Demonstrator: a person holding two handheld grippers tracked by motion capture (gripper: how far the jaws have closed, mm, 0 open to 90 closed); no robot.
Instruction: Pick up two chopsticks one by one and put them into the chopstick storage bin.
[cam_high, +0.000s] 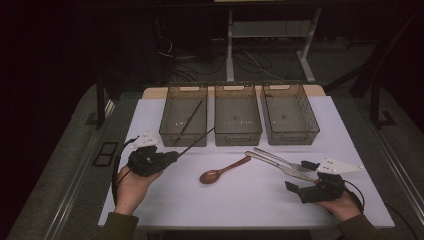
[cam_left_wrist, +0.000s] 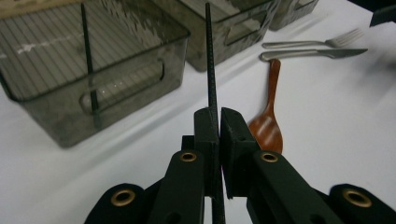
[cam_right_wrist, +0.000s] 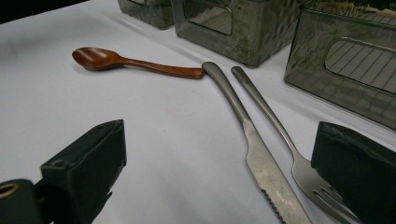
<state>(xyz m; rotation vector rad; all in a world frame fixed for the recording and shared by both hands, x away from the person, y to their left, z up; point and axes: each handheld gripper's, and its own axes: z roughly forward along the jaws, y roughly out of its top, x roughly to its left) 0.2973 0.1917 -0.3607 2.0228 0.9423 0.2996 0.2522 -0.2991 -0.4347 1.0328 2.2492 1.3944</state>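
Note:
My left gripper (cam_high: 172, 156) (cam_left_wrist: 218, 116) is shut on a thin black chopstick (cam_high: 195, 141) (cam_left_wrist: 210, 60), held above the table. The stick's free end points toward the left smoky bin (cam_high: 183, 137) (cam_left_wrist: 116, 93). A second black chopstick (cam_high: 190, 120) (cam_left_wrist: 88, 60) leans inside that bin. My right gripper (cam_high: 301, 176) (cam_right_wrist: 222, 140) is open and low at the table's right. The blade of a steel knife (cam_high: 280, 166) (cam_right_wrist: 254, 149) and the tines of a fork (cam_high: 277, 157) (cam_right_wrist: 280, 130) lie between its jaws, untouched.
A wooden spoon (cam_high: 222, 170) (cam_left_wrist: 268, 116) (cam_right_wrist: 135, 63) lies mid-table, bowl to the left. The middle bin (cam_high: 237, 135) and right bin (cam_high: 292, 135) stand in a row with the left one at the back. The table's white top ends just before the person's forearms.

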